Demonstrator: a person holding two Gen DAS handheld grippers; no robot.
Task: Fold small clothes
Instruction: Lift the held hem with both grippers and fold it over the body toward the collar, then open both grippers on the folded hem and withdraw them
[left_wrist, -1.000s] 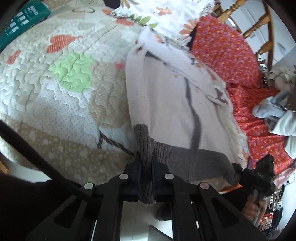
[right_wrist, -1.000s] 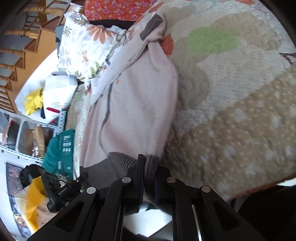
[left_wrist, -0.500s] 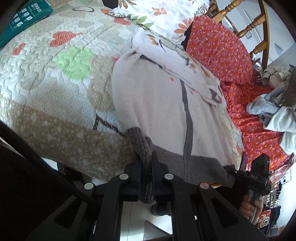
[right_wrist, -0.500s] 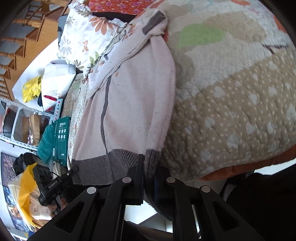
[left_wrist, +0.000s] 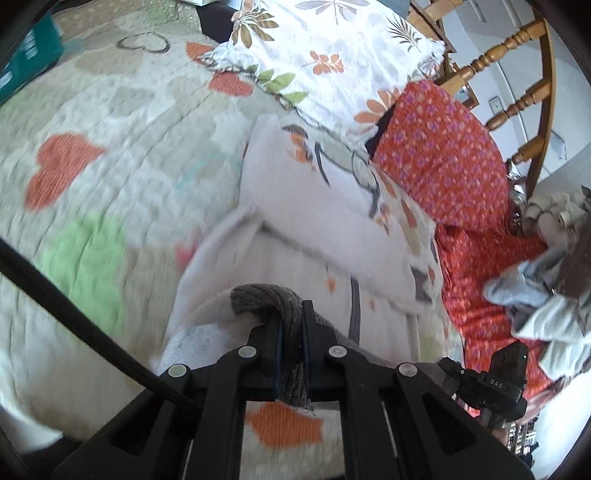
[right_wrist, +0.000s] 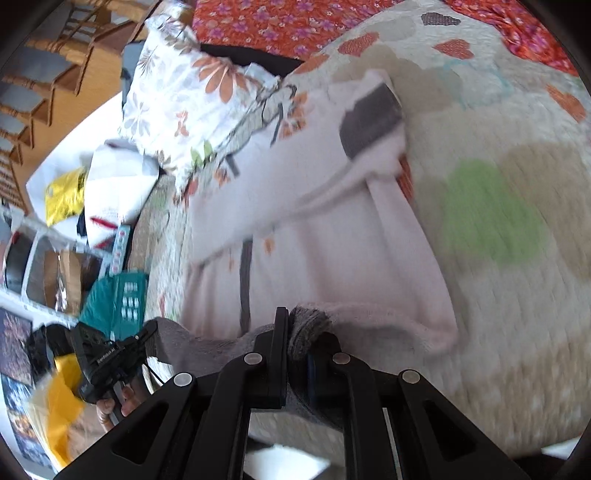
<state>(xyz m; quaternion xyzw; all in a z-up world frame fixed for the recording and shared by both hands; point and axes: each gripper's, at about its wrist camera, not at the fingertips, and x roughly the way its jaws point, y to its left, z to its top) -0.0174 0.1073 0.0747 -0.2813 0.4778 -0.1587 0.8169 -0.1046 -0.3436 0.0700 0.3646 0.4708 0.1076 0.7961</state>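
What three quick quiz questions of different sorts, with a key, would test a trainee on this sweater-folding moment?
1. True or false: both grippers are shut on the sweater's grey hem.
2. Multiple choice: the sweater lies on a) a bare wooden table, b) a quilt with heart patches, c) a tiled floor.
3. Fill in: beyond the sweater's far end lies a floral ___.

Key: 1 true, left gripper and right gripper both clamp it. 2 b. 3 pillow.

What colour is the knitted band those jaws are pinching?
Dark grey-brown ribbed hem on a pale pink sweater; clearest in the left wrist view.
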